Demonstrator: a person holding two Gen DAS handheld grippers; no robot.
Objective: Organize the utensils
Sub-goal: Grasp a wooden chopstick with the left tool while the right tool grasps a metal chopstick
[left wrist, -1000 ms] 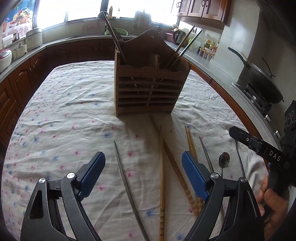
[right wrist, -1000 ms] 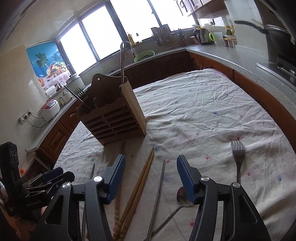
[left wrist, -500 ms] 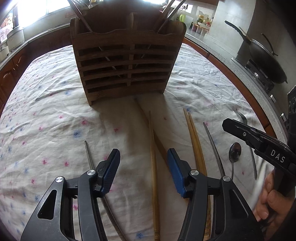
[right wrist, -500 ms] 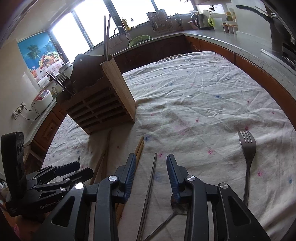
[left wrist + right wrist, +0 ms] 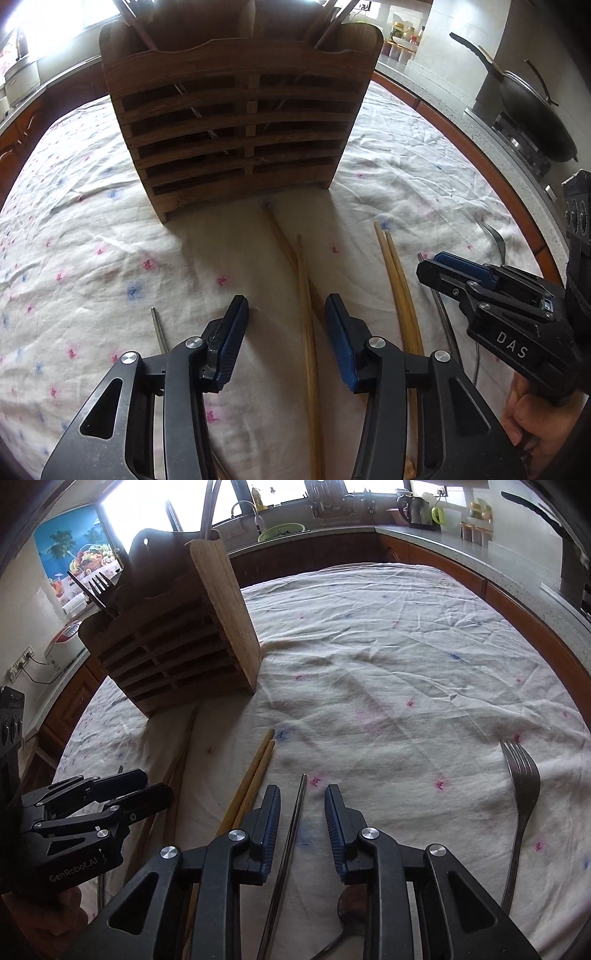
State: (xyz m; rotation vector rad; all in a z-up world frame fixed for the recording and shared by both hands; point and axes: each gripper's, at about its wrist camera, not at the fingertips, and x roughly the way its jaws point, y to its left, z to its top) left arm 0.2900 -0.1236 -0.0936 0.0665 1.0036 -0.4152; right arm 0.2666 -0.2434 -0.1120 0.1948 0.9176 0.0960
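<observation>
Home kitchen: wok (image 5: 532, 114), sink faucet (image 5: 255, 513).

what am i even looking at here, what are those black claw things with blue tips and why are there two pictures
There is no robot here. A person holds a hand-operated gripper in each hand, and each gripper carries a wide-angle camera looking forward along its two fingers, so you get one picture per hand.

In the left wrist picture, the left gripper is open over a wooden chopstick. In the right wrist picture, the right gripper is open over a metal chopstick. Neither is holding anything yet.

On the flowered tablecloth stands a slatted wooden utensil holder with some utensils already in it. Loose on the cloth lie a pair of wooden chopsticks and a fork. The job is sorting these into the holder.
</observation>
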